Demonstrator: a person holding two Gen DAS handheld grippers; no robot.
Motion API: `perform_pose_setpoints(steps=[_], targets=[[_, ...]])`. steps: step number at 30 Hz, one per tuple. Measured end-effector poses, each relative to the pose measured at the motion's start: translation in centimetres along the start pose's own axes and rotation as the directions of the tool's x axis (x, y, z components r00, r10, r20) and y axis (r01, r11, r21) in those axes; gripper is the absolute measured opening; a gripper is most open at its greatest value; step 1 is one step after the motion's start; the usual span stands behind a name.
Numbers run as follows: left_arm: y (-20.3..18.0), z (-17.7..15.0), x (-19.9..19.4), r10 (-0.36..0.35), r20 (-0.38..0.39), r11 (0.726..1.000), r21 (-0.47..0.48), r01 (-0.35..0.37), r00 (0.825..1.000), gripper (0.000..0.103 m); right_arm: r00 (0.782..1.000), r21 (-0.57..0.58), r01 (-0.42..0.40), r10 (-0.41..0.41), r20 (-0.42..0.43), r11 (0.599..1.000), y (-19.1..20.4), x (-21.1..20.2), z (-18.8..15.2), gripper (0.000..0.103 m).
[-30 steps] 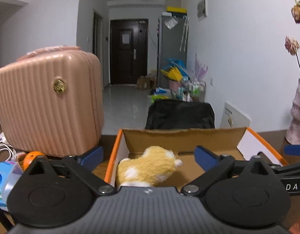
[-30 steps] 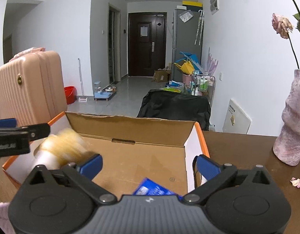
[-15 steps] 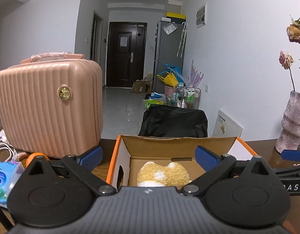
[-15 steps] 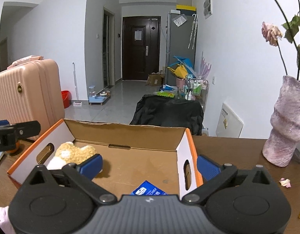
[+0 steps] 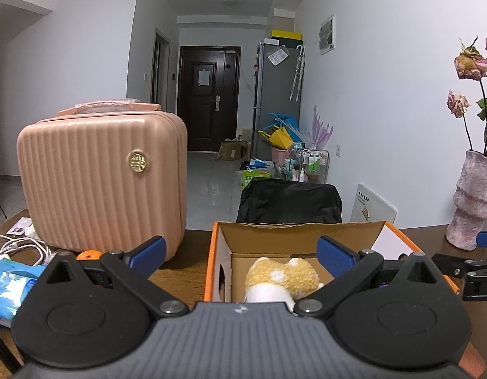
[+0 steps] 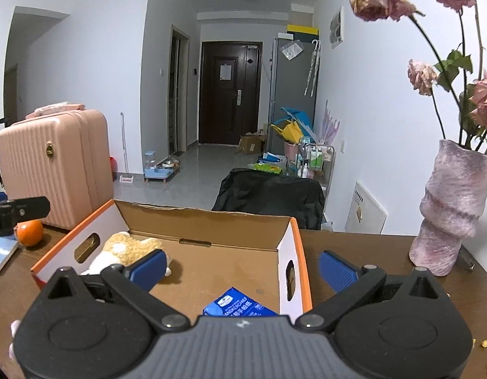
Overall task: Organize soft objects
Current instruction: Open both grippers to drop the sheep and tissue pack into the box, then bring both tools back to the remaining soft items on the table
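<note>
A brown wooden table (image 6: 354,246) holds an open cardboard box (image 6: 211,221) with orange edges and white outer sides. Inside it, at its left end, lies a yellow and white plush toy (image 6: 126,249), resting on the box floor. A blue packet (image 6: 237,304) lies on the box floor nearer the right end, well apart from the toy.

The left gripper (image 5: 240,249) hovers at the left end of the box with its 2 blue-padded fingers spread wide and nothing between them. The right gripper (image 6: 243,265) hovers at the near side of the box, its fingers also spread wide and empty.

Left of the box stand a pink ribbed suitcase (image 5: 101,186) and an orange (image 6: 29,232). A mottled pink vase (image 6: 448,208) with dried roses stands at the right
</note>
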State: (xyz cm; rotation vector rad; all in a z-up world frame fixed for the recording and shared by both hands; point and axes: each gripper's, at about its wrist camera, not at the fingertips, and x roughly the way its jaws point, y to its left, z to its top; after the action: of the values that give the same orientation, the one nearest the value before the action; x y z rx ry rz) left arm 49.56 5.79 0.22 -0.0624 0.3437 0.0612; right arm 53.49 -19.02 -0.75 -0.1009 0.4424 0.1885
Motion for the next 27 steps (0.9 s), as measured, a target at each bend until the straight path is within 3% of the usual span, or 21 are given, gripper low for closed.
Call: perform_pose_setpoints(steps=[11, 27], targets=[[0.6, -1.7, -4.0, 0.027, 0.023, 0.999, 0.031, -0.028, 0.999, 0.103, 0.999, -0.010, 0.006, -0.006, 0.035, 1.000, 0.1, -4.7, -1.6, 0.103], [1.1, -5.4, -11.4, -0.018, 0.027, 0.999, 0.040, 0.017, 0.999, 0.103, 0.996, 0.002, -0.018, 0.018, 0.091, 1.000, 0.7, -12.1, -6.0, 0.103]])
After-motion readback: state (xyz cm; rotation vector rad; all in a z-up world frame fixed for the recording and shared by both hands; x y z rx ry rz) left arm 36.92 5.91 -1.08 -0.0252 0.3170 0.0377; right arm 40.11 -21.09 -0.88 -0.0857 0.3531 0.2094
